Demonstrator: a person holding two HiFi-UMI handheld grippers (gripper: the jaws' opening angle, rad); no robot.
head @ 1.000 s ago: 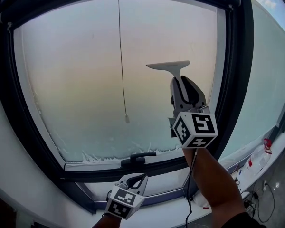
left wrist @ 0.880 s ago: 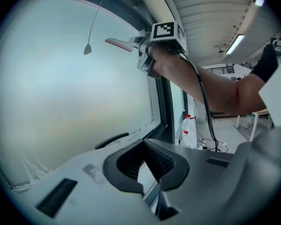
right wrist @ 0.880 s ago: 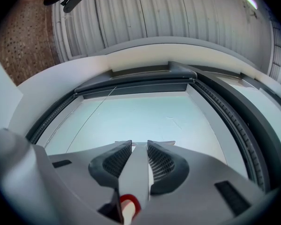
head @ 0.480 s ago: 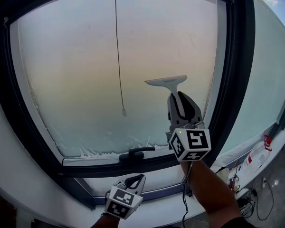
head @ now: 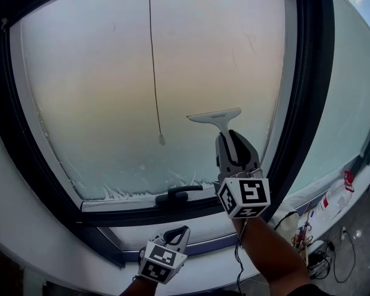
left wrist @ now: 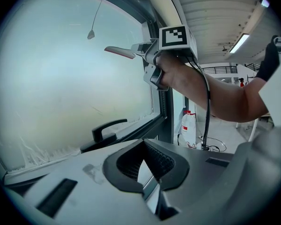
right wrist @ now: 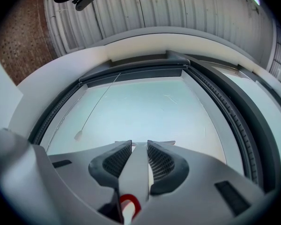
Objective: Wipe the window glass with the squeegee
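A white squeegee (head: 214, 117) lies with its blade against the frosted window glass (head: 105, 85), low on the right side of the pane. My right gripper (head: 232, 139) is shut on its handle just below the blade. In the right gripper view the white handle (right wrist: 135, 170) runs between the pads, and the blade's ends peek out past the tips. From the left gripper view the squeegee (left wrist: 120, 52) shows in profile, pressed to the glass. My left gripper (head: 177, 232) hangs low under the window sill, shut with nothing in it.
A black window handle (head: 179, 196) sits on the lower frame just left of the squeegee. A thin pull cord (head: 154, 73) hangs down the middle of the pane. The dark frame post (head: 308, 103) stands close on the right. A bottle (head: 334, 199) and cables (head: 308, 236) lie lower right.
My right gripper has drawn the squeegee downward along the glass, toward the lower frame. The left gripper has stayed low under the sill.
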